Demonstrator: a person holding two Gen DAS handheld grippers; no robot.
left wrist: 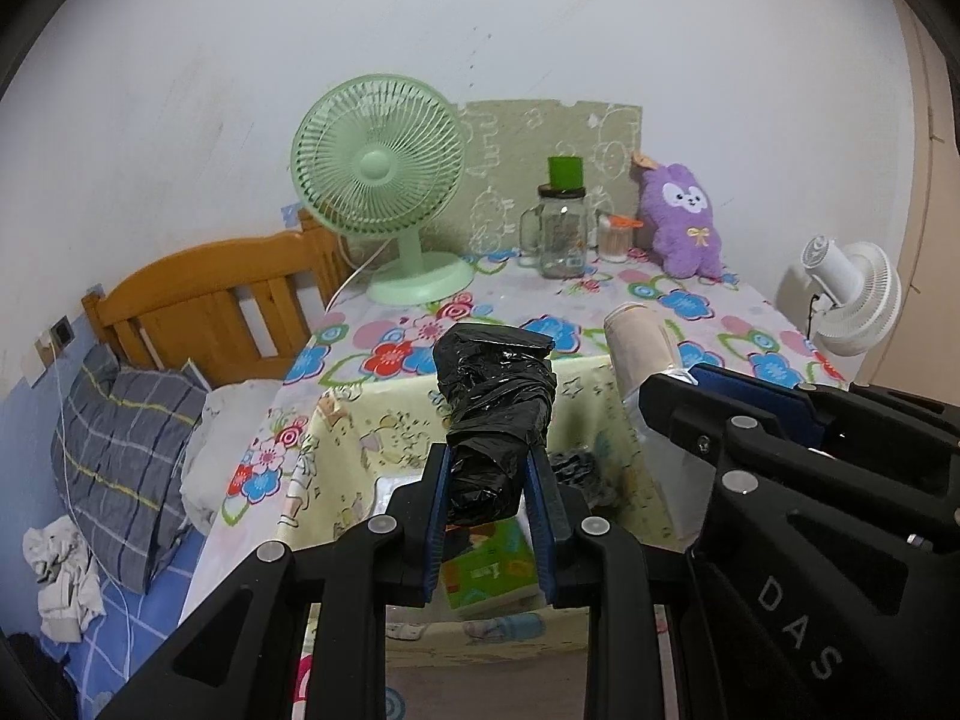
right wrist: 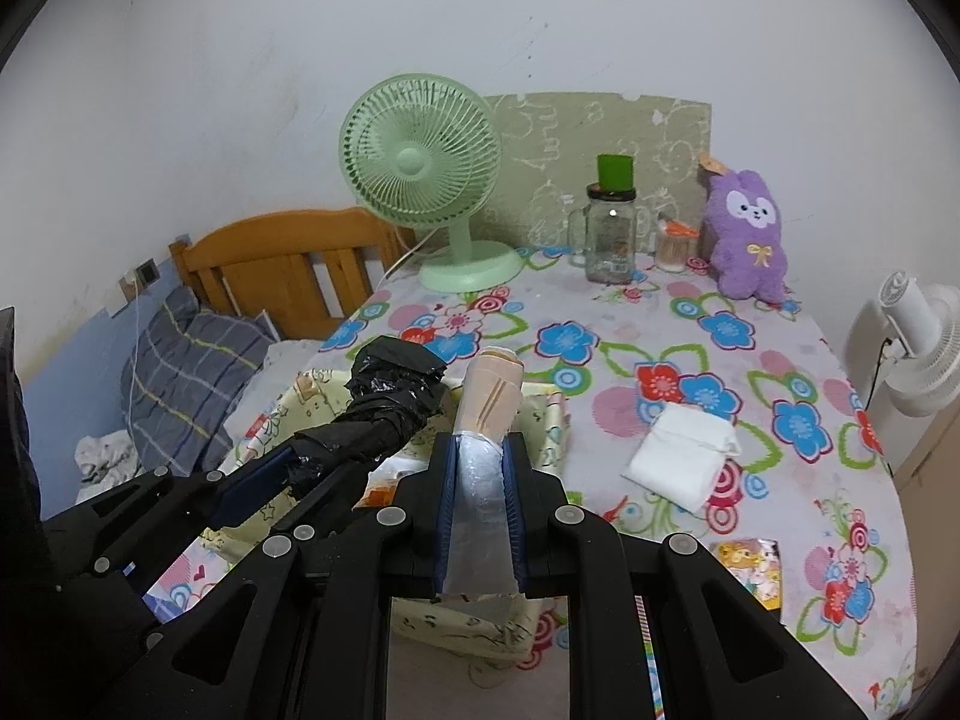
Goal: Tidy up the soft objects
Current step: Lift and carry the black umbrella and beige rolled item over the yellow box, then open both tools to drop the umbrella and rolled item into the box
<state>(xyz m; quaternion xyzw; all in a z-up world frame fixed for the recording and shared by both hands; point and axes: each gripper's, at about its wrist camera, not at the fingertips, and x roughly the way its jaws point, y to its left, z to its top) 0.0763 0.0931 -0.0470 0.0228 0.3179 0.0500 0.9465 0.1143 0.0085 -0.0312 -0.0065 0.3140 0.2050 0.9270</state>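
Two rolls are clamped above the cloth bin (right wrist: 543, 420): black bag roll (left wrist: 495, 414) in left gripper (left wrist: 487, 480), beige roll (right wrist: 489, 396) in right gripper (right wrist: 482, 474). Open tablecloth (right wrist: 600, 324) is seen beyond, bounded by green fan (right wrist: 420, 162) and jar (right wrist: 611, 234).

On the flower-patterned bench (right wrist: 780, 360), the green desk fan (right wrist: 420, 162) stands at the back left, the glass mug jar (right wrist: 609, 237) right of it, the purple plush rabbit (right wrist: 747, 234) farther right. A folded white cloth (right wrist: 681, 456) lies nearer, right of the pale yellow fabric bin (right wrist: 540, 414).
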